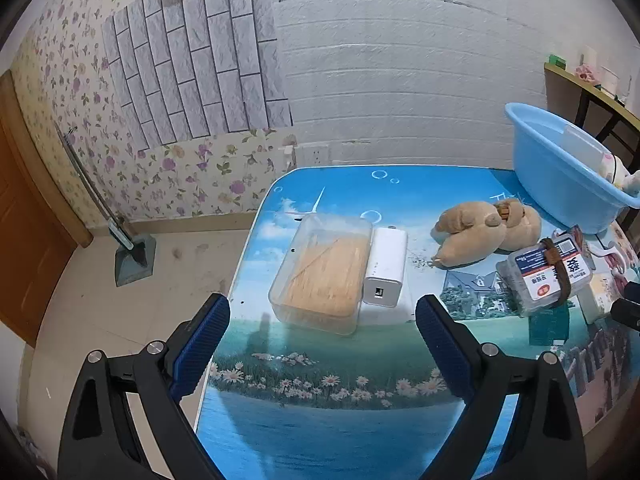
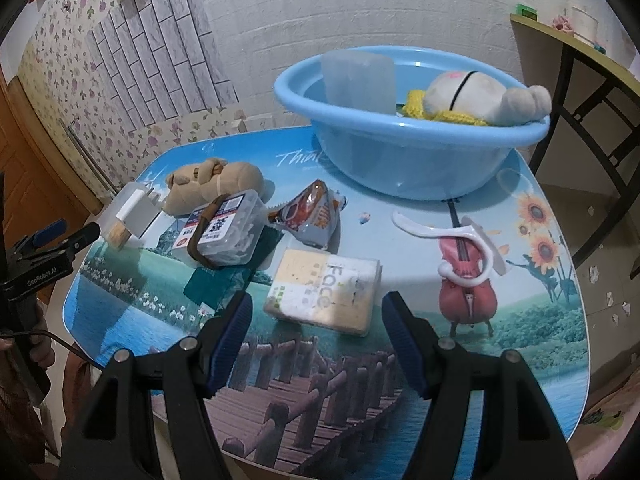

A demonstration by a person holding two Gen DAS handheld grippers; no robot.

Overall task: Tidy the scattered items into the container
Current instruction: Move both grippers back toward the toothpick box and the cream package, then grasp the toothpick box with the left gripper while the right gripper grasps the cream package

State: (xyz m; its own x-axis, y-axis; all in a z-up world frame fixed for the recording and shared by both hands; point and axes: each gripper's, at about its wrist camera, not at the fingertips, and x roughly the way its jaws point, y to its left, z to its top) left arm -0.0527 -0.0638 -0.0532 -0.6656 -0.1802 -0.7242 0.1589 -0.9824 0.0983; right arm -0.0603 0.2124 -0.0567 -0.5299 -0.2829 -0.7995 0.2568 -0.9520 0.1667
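Note:
A blue basin (image 2: 400, 152) stands at the table's far right and holds a white plush toy (image 2: 472, 96) and a clear cup (image 2: 358, 80); it also shows in the left wrist view (image 1: 560, 176). My left gripper (image 1: 322, 344) is open and empty, just short of a clear toothpick box (image 1: 322, 272) and a white charger (image 1: 384, 266). My right gripper (image 2: 316, 340) is open and empty, just short of a "Face" pack (image 2: 326, 290). A tan plush dog (image 1: 480, 230), a labelled plastic box (image 2: 226, 232), a snack packet (image 2: 312, 212) and a white hook (image 2: 460, 244) lie scattered.
The table (image 2: 520, 360) has a printed landscape cover; its left edge drops to tiled floor (image 1: 100, 320). A dustpan and broom (image 1: 132, 252) lean on the floral wall. A dark-framed shelf table (image 2: 580, 80) stands at the right. The left gripper shows in the right wrist view (image 2: 44, 248).

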